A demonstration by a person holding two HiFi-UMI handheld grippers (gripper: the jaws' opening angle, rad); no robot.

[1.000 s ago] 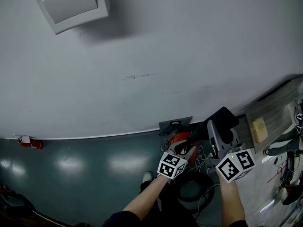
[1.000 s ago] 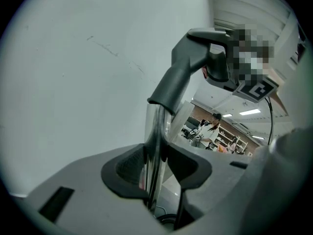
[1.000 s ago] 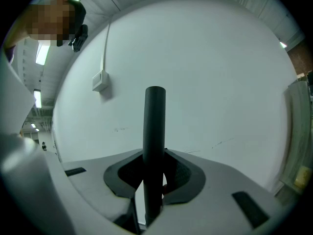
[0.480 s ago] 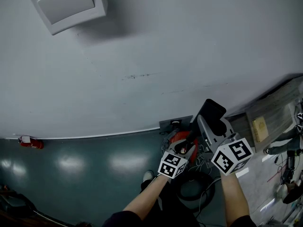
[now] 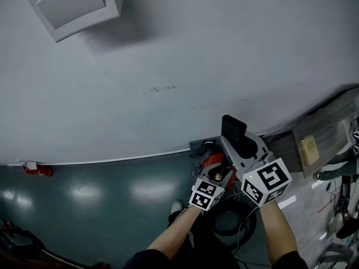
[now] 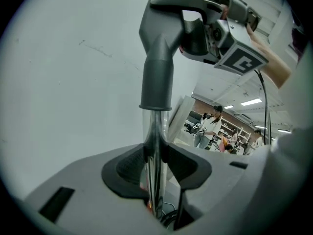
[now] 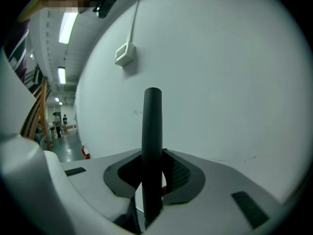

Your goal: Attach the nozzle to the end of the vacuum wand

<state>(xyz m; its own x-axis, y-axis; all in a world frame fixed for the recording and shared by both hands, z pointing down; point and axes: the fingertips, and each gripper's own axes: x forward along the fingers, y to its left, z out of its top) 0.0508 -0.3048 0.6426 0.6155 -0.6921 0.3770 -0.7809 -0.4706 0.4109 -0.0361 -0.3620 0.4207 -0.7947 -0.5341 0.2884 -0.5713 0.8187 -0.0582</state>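
Note:
In the left gripper view a shiny metal vacuum wand point(image 6: 155, 151) stands upright between the jaws of my left gripper point(image 6: 155, 182), which is shut on it. The dark grey nozzle point(image 6: 159, 58) has its collar over the wand's top end and bends right, into my right gripper point(image 6: 230, 13). In the right gripper view that nozzle point(image 7: 152, 131) rises as a narrow dark bar between the pads of my right gripper point(image 7: 151, 180), shut on it. In the head view the nozzle point(image 5: 234, 130) sticks up above the red vacuum body point(image 5: 216, 164), with both grippers side by side below it.
A plain white wall fills the background, with a white box point(image 5: 76, 7) mounted high on it. A red extinguisher point(image 5: 35, 170) stands at the wall's foot at left. A black hose coil point(image 5: 233, 223) lies on the floor. Wooden boards point(image 5: 322, 130) lie at right; people point(image 6: 210, 129) stand far off.
My right gripper has carried the nozzle leftward, close to the left gripper, and rolled it from leaning right to nearly upright. The left gripper stayed put.

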